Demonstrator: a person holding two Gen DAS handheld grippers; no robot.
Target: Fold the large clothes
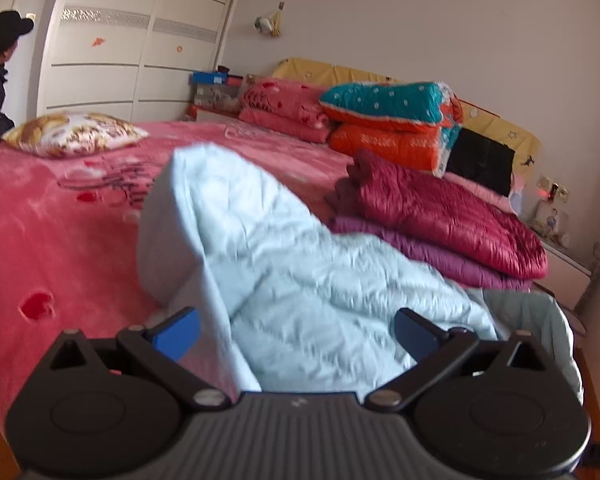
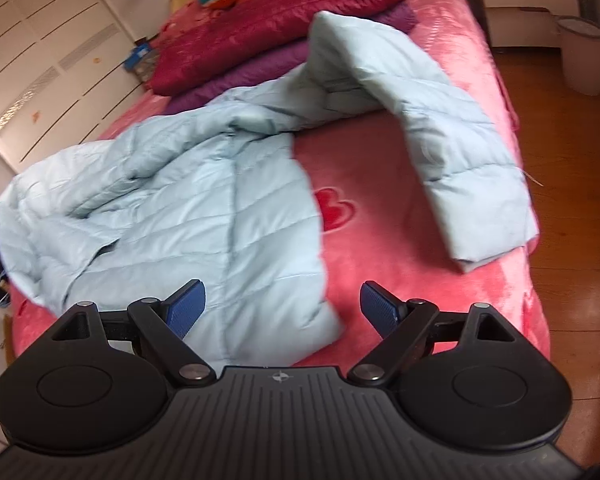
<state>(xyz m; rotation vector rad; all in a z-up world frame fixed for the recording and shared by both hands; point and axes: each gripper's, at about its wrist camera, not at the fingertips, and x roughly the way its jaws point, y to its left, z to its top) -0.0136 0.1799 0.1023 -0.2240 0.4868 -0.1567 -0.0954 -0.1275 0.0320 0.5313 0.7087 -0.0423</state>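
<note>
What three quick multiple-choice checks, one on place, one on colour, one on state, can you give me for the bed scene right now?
1. Where does the dark red jacket lie?
A. on the floor
B. on top of a purple jacket
C. on the patterned pillow

2. What colour is the jacket spread across the bed?
A. light blue
B. black
C. yellow

3. How do the right gripper jaws stand?
A. shut on a sleeve
B. shut on nothing
C. open, holding nothing

Answers:
1 B: the purple one shows beneath it in both views.
2 A: the light blue jacket covers the pink bedspread.
3 C: the blue pads sit wide apart, with only the jacket hem and bedspread seen between them.
</note>
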